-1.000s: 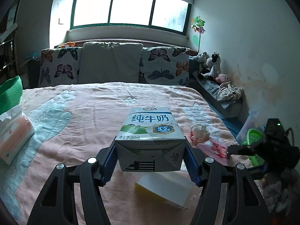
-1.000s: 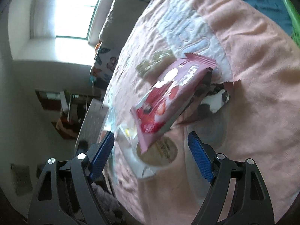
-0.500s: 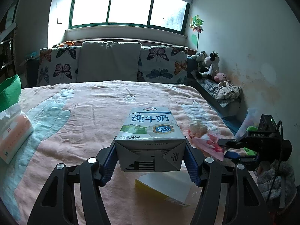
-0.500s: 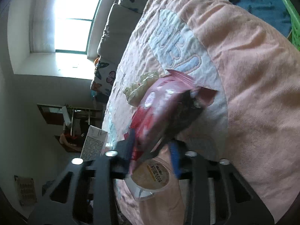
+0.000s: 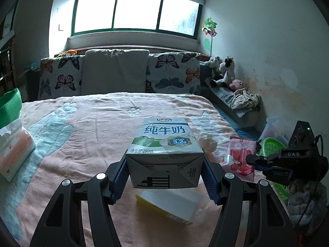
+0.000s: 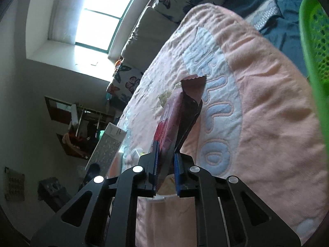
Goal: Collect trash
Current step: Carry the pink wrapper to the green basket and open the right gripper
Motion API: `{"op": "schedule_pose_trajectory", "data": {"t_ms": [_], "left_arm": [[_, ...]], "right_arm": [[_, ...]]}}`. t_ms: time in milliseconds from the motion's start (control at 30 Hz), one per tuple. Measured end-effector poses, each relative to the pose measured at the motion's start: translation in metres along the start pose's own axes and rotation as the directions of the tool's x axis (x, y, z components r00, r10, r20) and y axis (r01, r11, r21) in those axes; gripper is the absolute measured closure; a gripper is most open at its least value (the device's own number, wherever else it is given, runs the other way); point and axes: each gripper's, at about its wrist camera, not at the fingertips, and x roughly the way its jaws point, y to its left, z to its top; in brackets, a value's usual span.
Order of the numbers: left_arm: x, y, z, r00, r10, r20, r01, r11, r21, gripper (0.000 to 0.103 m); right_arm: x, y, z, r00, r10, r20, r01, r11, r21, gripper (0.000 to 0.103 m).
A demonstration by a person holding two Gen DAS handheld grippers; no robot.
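**Both grippers clamped on trash above the bed**

The left gripper squeezes a milk carton between its blue pads, holding it above the pink bedspread. Just under the carton lies a yellow-and-white box. The right gripper is pinched tight on a pink snack wrapper, lifted clear of the bedspread. Beneath it sits a round lidded cup. A green basket stands beside the bed, at the right edge.
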Motion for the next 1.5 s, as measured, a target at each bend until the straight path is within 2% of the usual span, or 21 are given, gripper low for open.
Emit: {"op": "schedule_pose_trajectory", "data": {"t_ms": [367,567,767,933,1033,1133,1167,1200,1233,1333,1500], "left_arm": [[-0.015,-0.051,0.003,0.997,-0.077,0.019,0.075,0.995,0.059,0.041],[-0.014,-0.081,0.003,0.992,-0.124,0.008,0.123,0.988,0.096,0.041],[-0.010,-0.115,0.002,0.985,-0.172,-0.011,0.172,0.977,0.129,0.041],[-0.005,-0.145,0.001,0.979,-0.201,-0.028,0.203,0.967,0.156,0.041],[-0.004,-0.158,-0.001,0.976,-0.214,-0.037,0.217,0.961,0.169,0.041],[0.000,-0.172,-0.001,0.973,-0.225,-0.047,0.230,0.956,0.184,0.041],[0.002,-0.177,-0.001,0.972,-0.229,-0.053,0.235,0.953,0.190,0.041],[0.003,-0.180,-0.001,0.971,-0.233,-0.056,0.240,0.951,0.193,0.041],[0.004,-0.182,-0.001,0.970,-0.237,-0.059,0.244,0.950,0.196,0.041],[0.008,-0.196,-0.002,0.965,-0.251,-0.073,0.260,0.942,0.210,0.041],[0.017,-0.216,-0.006,0.959,-0.265,-0.098,0.281,0.931,0.234,0.041]], "right_arm": [[-0.064,0.000,0.004,0.996,0.017,0.091,-0.013,0.999,-0.047,0.092],[-0.098,-0.013,0.006,0.986,-0.063,0.151,0.074,0.995,-0.064,0.092],[-0.130,-0.029,0.006,0.961,-0.182,0.210,0.203,0.976,-0.083,0.091],[-0.154,-0.048,0.009,0.921,-0.298,0.250,0.330,0.940,-0.094,0.089],[-0.163,-0.058,0.011,0.902,-0.340,0.267,0.374,0.924,-0.086,0.088],[-0.169,-0.072,0.013,0.886,-0.370,0.278,0.403,0.913,-0.067,0.080],[-0.171,-0.076,0.013,0.884,-0.373,0.280,0.405,0.912,-0.062,0.073],[-0.173,-0.080,0.013,0.881,-0.379,0.284,0.409,0.911,-0.054,0.059],[-0.175,-0.083,0.013,0.875,-0.388,0.290,0.418,0.907,-0.047,0.053],[-0.180,-0.088,0.012,0.857,-0.413,0.308,0.449,0.892,-0.051,0.053],[-0.191,-0.095,0.006,0.854,-0.411,0.319,0.448,0.893,-0.048,0.052]]}}
